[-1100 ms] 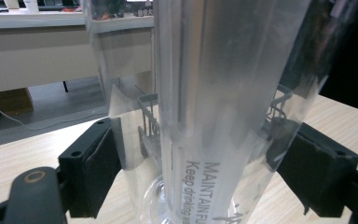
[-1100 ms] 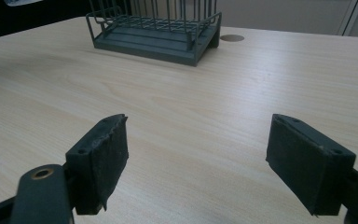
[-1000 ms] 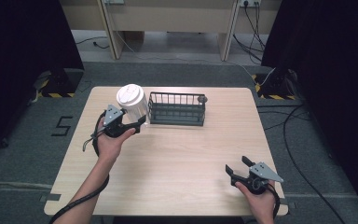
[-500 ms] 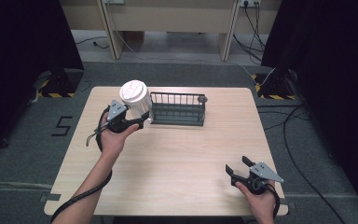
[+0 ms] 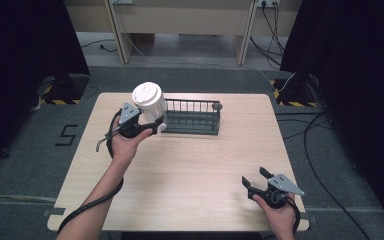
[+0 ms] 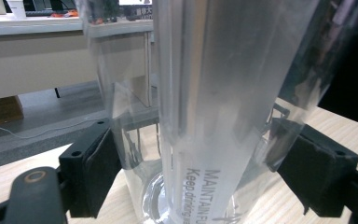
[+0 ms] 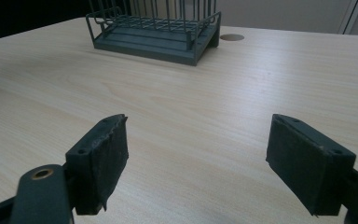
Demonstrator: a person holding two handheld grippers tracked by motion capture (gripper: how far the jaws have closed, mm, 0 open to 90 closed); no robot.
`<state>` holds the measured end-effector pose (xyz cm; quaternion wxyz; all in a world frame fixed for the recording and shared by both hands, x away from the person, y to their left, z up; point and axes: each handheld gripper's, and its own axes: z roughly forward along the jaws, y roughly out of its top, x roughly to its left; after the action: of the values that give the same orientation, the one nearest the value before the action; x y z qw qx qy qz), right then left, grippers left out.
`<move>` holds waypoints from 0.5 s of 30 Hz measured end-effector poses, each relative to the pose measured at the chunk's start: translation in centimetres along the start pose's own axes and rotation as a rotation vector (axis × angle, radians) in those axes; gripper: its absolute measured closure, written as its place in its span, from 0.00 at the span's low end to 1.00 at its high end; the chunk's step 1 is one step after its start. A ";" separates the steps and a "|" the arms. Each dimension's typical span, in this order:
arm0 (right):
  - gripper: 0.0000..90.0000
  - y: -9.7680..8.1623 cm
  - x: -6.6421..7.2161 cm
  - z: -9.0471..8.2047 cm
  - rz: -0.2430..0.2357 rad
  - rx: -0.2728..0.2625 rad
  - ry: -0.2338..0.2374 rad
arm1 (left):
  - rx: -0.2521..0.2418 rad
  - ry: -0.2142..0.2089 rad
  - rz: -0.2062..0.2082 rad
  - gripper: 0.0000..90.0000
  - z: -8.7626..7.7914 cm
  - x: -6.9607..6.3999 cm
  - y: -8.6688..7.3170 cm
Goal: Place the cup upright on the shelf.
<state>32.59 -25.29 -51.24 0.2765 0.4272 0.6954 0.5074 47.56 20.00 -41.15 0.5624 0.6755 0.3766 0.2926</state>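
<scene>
Clear bottle (image 5: 150,102) with white lid, clamped between the jaws of the left gripper (image 5: 152,125), lifted off the worktop (image 5: 195,165) near its far left part, just beside the left end of the dark wire rack (image 5: 190,117). Seen up close in the left gripper view: transparent wall of the bottle (image 6: 205,116) pressed by both black pads, printed lettering running down it. Cannot tell whether bottle and rack touch. Left forearm stretched forward from the near edge, hand wrapped round the gripper handle, cable looping back along the arm.

Right gripper (image 5: 255,182) resting low at the near right corner, close to the worktop's front edge, jaws spread wide with nothing between them (image 7: 196,158). Broad bare stretch of wood between it and the rack (image 7: 154,30). Grey floor all round the worktop.
</scene>
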 end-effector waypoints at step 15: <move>0.24 0.0 -0.1 0.0 0.003 -0.004 -0.003 | -0.001 -0.022 0.004 0.20 1.9 -0.6 1.5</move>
<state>32.62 -25.40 -51.24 0.2774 0.4285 0.6933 0.5086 49.06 18.34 -40.00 0.5662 0.6791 0.3690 0.2864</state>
